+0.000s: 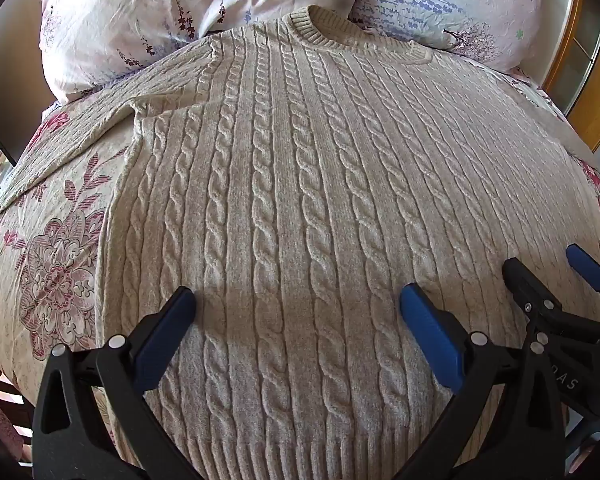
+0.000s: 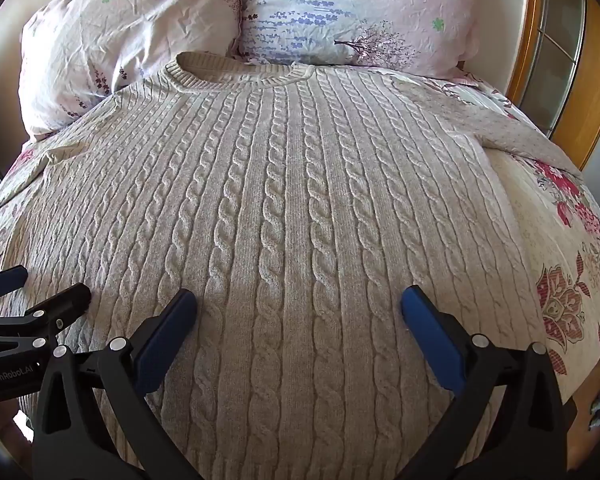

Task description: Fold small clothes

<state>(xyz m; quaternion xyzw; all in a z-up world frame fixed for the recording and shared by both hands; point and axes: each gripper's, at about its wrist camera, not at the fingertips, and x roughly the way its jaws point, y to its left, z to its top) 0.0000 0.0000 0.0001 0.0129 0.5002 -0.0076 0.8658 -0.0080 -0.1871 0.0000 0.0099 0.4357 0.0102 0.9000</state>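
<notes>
A cream cable-knit sweater (image 1: 300, 184) lies flat, front up, on the floral bedspread (image 1: 56, 264), collar toward the pillows and ribbed hem near me. It also fills the right wrist view (image 2: 292, 208). Its left sleeve (image 1: 80, 124) stretches out to the left, its right sleeve (image 2: 512, 128) out to the right. My left gripper (image 1: 298, 300) is open and empty over the sweater's lower left part. My right gripper (image 2: 300, 300) is open and empty over its lower right part. Each gripper shows at the edge of the other's view, the right gripper (image 1: 540, 276) and the left gripper (image 2: 48, 288).
Two floral pillows (image 1: 188, 12) (image 2: 352, 12) lean at the head of the bed behind the collar. A wooden-framed cabinet (image 2: 568, 64) stands to the right of the bed. The bedspread (image 2: 560, 272) drops off at the right edge.
</notes>
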